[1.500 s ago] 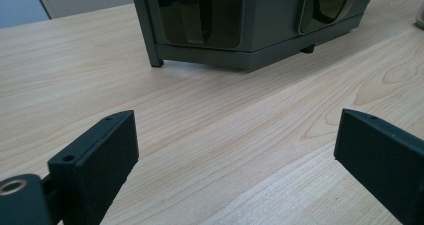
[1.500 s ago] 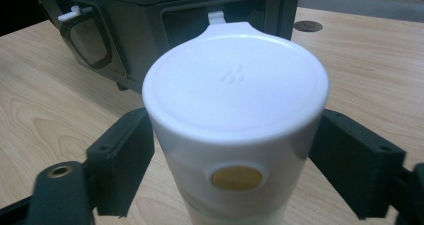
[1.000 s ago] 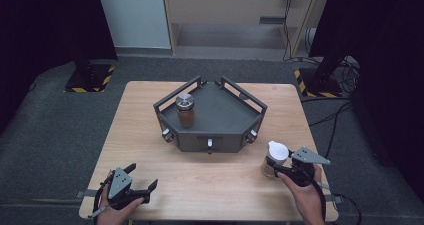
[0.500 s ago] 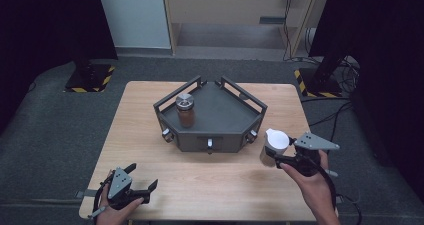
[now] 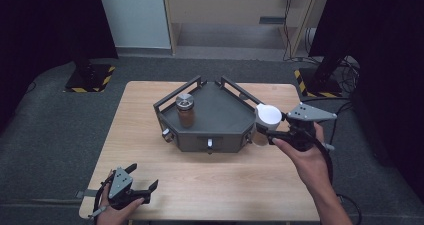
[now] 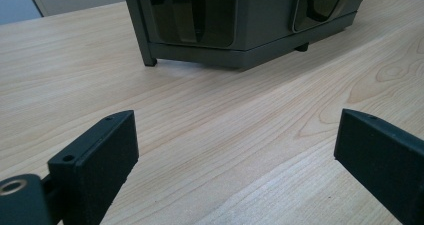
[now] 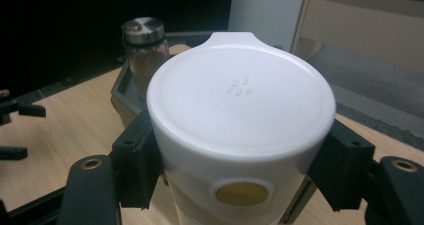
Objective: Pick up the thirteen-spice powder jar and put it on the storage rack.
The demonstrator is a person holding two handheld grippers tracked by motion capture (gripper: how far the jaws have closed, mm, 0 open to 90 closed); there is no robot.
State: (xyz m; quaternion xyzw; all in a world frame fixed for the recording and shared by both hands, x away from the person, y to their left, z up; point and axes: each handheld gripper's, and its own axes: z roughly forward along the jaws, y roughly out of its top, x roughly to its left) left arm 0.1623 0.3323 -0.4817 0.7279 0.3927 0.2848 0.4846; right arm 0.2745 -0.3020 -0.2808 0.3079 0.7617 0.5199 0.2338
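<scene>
In the high view the left hand-held gripper (image 5: 134, 188) sits at the lower left, close to the counter (image 5: 220, 185) front edge, its jaws spread wide with nothing between them; bare wood lies open between it and the dark tray (image 5: 220, 120) at centre. A metal-capped jar (image 5: 185, 110) stands upright in the tray's left part. Right of centre, the right hand-held gripper (image 5: 261, 129) clamps the white-lidded jar (image 5: 267, 120), held in the air just beside the tray's right corner. A second ago that jar was lower in the frame, near the counter's right front; it is now higher and nearer the tray, while the left hand has kept its place. In the right gripper view the lid (image 7: 240, 100) hides the jar's body, and its base is cut off.
</scene>
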